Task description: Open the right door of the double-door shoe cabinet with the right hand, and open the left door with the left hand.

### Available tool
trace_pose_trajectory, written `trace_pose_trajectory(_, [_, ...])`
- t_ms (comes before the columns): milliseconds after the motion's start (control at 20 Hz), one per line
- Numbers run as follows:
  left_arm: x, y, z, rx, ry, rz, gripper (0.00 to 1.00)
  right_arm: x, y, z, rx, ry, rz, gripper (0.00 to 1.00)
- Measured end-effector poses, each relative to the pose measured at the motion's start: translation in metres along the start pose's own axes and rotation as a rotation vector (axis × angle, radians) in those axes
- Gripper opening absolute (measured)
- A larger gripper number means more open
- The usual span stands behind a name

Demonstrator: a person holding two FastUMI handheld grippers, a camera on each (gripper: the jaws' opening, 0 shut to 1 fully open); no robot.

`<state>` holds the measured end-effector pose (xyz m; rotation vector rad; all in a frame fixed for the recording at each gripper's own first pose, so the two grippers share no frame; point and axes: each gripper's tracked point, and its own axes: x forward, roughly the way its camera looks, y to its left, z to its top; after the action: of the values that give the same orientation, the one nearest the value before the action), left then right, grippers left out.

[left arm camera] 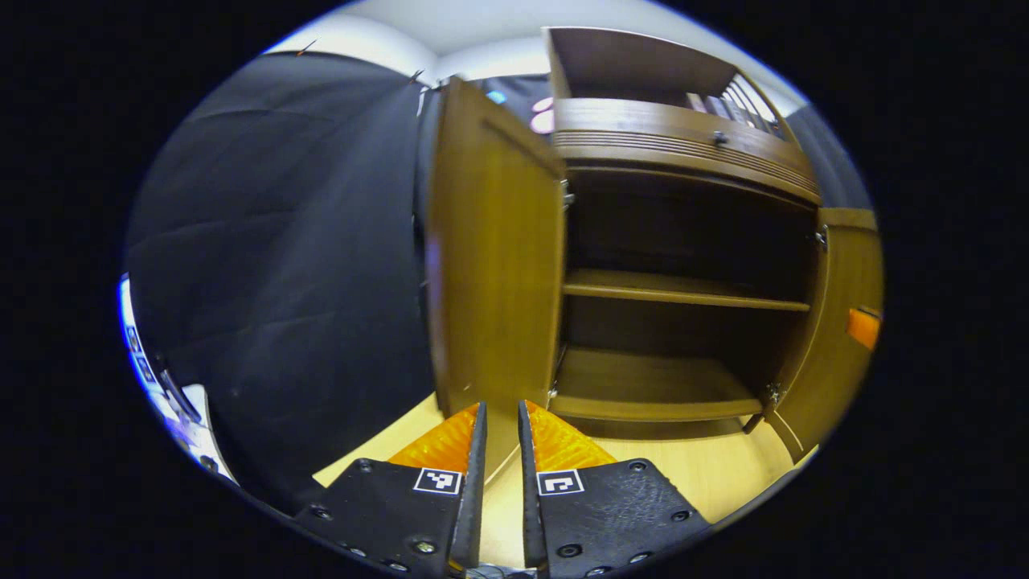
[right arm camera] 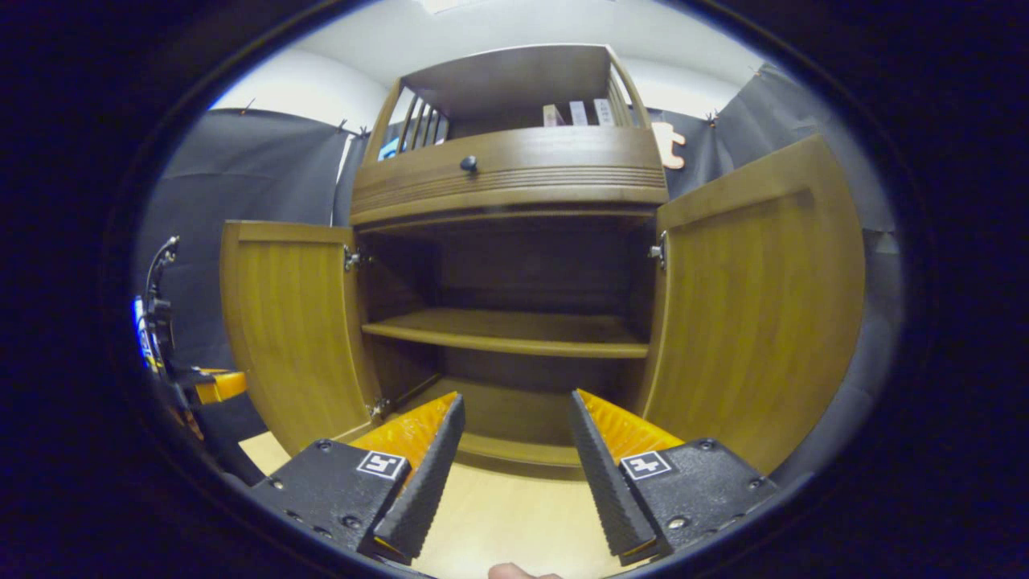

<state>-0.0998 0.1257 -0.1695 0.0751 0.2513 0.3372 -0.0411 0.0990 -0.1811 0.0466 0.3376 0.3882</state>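
The brown wooden double-door shoe cabinet (right arm camera: pixel 514 322) has its right door (right arm camera: pixel 756 305) and left door (right arm camera: pixel 289 322) swung wide; my right claw (right arm camera: pixel 514 458) gapes empty, my left claw (left arm camera: pixel 500 450) nearly closed, empty. Nothing looks left.

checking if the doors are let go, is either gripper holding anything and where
Nothing is held. The left gripper has its fingers nearly together with only floor between them, short of the open left door. The right gripper is open, facing the cabinet's shelf.
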Motion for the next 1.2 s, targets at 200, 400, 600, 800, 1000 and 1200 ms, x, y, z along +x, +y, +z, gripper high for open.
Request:
trace_pose_trajectory(200, [0.003,-0.072,0.038,0.029,-0.07,-0.169,0.19,-0.014,-0.014,0.037,-0.007,-0.075,-0.036,0.88])
trace_pose_trajectory(400, [0.003,-0.107,0.09,0.043,-0.176,-0.236,0.2,-0.027,-0.031,0.061,-0.053,-0.124,-0.086,0.9])
trace_pose_trajectory(600, [0.001,-0.129,0.115,0.023,-0.215,-0.291,0.39,-0.034,-0.045,0.075,-0.098,-0.148,-0.142,0.89])
trace_pose_trajectory(800, [0.005,-0.144,0.14,0.015,-0.254,-0.307,0.38,-0.037,-0.056,0.095,-0.133,-0.175,-0.177,0.91])
trace_pose_trajectory(1000, [0.006,-0.161,0.156,-0.008,-0.257,-0.348,0.66,-0.039,-0.062,0.109,-0.133,-0.18,-0.202,0.9])
trace_pose_trajectory(1200, [0.009,-0.158,0.17,-0.002,-0.274,-0.338,0.84,-0.037,-0.073,0.117,-0.123,-0.197,-0.234,0.91])
